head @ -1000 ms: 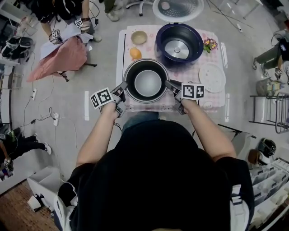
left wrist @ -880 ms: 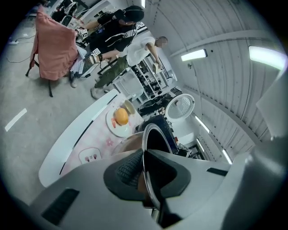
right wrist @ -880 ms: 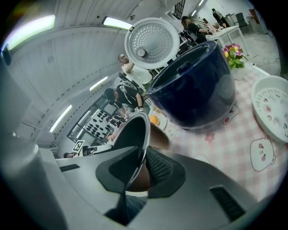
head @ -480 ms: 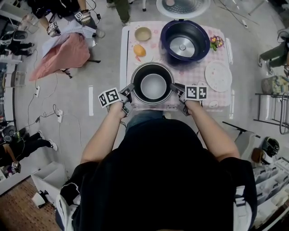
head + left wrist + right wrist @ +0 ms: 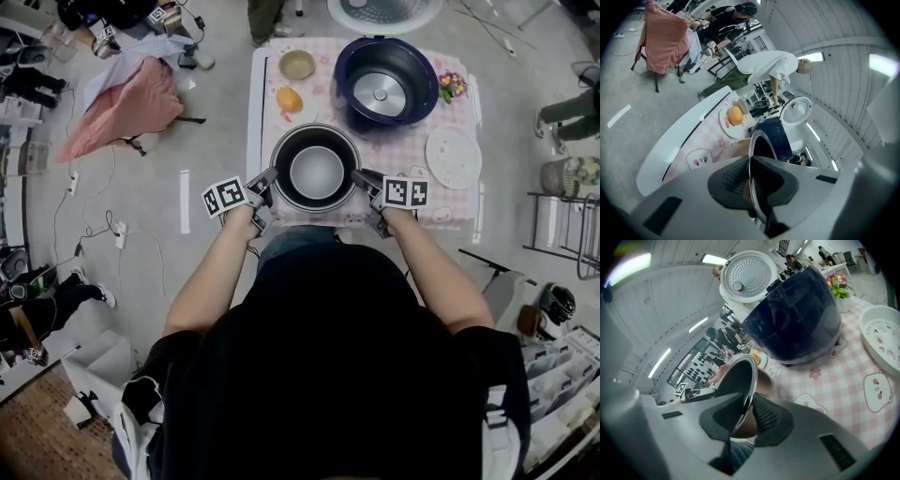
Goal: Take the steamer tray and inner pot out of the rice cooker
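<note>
- The jaws of your left gripper are nearly closed, pinched on the thin bright rim at the left side of the round dark metal inner pot. The jaws of your right gripper pinch the same rim on its right side, one pad inside the wall and one outside.
- You hold only a thin lip, so grip firmly and hold both grippers level. A tilt could let the rim slide through the pads.
- The inner pot is at the near edge of the pink-checked desk. No view shows whether its base is down, so feel it sit flat, with its whole base on the cloth, before you let go.
- Open both sides together, then draw the grippers straight out to left and right so the pads do not drag the pot.
- The pot is clear of the navy-blue round rice cooker, which stands at the far right with its lid raised. The white perforated steamer tray lies on the right of the desk, apart from both. Setting the pot down looks like the last step.
- The pot looks empty. It has a dark inner wall, a pale grey floor, a polished rim and a brownish outer wall.
</note>
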Motion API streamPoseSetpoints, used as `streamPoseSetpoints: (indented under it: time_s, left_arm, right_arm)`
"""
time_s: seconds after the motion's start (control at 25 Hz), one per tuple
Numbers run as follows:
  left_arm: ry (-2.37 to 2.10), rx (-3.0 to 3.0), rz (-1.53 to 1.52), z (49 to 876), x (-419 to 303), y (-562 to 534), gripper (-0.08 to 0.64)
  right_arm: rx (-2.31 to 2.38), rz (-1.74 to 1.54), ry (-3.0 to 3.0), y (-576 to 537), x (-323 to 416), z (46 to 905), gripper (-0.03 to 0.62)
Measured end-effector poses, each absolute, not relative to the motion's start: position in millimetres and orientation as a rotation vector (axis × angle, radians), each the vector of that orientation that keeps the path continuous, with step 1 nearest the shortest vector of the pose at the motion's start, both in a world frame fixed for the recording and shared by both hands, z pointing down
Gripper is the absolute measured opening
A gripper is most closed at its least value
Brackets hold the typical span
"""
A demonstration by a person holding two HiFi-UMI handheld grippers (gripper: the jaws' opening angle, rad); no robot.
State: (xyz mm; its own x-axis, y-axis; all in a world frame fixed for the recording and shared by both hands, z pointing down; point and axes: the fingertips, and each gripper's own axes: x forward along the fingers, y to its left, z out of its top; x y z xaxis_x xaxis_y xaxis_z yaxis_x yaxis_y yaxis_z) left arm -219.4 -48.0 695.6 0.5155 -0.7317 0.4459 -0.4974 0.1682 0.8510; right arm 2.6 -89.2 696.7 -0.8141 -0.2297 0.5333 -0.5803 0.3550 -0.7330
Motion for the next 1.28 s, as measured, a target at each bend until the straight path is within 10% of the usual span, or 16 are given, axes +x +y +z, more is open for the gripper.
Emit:
streamPoseSetpoints:
  time_s: [1.28]
  left_arm:
    - [-1.341,2.223,0.044,490.0,-173.8,-123.7,0.067]
  right_arm:
    - [0.857,0.725,-2.691,-128.9,50.1,491.6,0.126]
